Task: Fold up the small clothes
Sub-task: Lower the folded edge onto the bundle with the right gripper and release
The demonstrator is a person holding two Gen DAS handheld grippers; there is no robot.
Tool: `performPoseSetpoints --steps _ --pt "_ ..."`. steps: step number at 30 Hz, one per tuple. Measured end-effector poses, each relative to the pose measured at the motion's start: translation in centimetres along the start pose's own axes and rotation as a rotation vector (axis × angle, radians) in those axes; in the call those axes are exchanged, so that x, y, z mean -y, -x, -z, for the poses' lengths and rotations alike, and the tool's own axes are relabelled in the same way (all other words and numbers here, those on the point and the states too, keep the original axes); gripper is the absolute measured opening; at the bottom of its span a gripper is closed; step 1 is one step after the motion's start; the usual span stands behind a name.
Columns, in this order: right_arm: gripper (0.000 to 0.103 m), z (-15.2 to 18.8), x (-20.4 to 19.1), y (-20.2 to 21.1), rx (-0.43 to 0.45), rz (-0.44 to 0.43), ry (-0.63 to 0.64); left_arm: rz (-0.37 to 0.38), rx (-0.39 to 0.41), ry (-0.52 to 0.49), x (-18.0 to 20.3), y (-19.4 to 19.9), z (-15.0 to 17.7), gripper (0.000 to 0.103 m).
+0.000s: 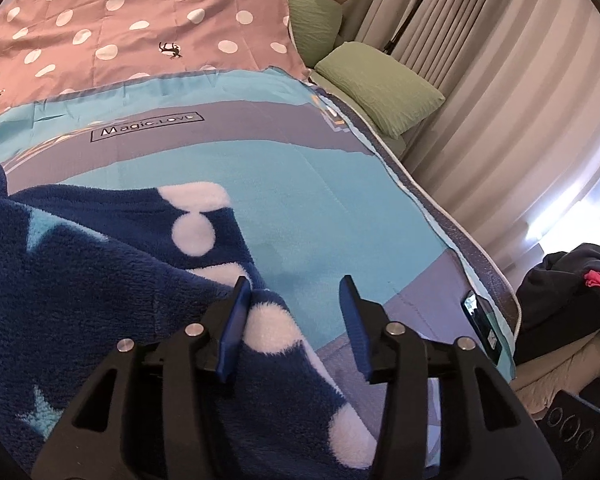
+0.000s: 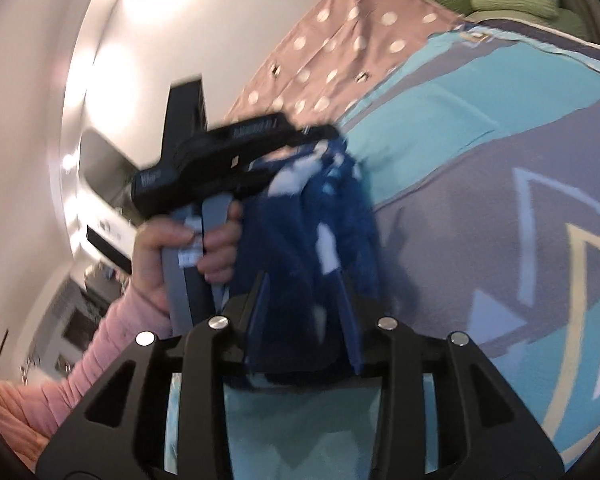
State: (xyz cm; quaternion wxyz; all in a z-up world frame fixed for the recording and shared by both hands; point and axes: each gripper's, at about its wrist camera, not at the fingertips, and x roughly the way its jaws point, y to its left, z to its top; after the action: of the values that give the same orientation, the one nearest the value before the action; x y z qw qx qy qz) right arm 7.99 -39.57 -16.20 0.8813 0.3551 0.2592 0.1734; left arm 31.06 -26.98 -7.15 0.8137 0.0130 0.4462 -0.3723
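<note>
1. Landmark: the bed cover (image 1: 340, 208), turquoise and grey, spread flat; every place below is given from it
2. Task's thing: a dark blue fleece garment (image 1: 100, 280) with white dots and pale stars, bunched on the near left part of the cover; its far right part is bare
3. Left tongs (image 1: 296, 300): jaws apart, tilted down over the cover; one finger (image 1: 236, 320) touches the garment's right edge, the other stands over bare cover, so the fleece lies to their left and beneath, not gripped
4. Right tongs (image 2: 304, 320): fleece hangs between the fingers; the view is blurred, and whether the pads press it cannot be told
5. From the right wrist, the left tongs sit at the garment's far upper end, carried by a hand (image 2: 180, 248) in a pink sleeve (image 2: 100, 352)
6. Judgement: the garment's long axis seems to run from one pair of tongs to the other, each about equally near, so the coming fold depends on both ends being caught
</note>
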Motion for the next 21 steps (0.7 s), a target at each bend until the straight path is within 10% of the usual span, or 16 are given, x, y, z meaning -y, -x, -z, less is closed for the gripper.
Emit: performPoseSetpoints --steps 9,16,21 --pt "0.026 1.1 -0.3 -1.0 -0.037 0.066 0.056 0.064 0.111 -0.05 0.8 6.3 -0.2 0.058" --pt "0.032 0.9 -0.6 0.2 -0.012 -0.004 0.087 -0.369 0.177 -0.307 -1.4 12.0 3.4 0.061" --pt "0.049 0.0 -1.1 -0.3 -0.083 -0.097 0.09 -0.378 0.109 -0.197 -5.5 10.7 6.5 0.061"
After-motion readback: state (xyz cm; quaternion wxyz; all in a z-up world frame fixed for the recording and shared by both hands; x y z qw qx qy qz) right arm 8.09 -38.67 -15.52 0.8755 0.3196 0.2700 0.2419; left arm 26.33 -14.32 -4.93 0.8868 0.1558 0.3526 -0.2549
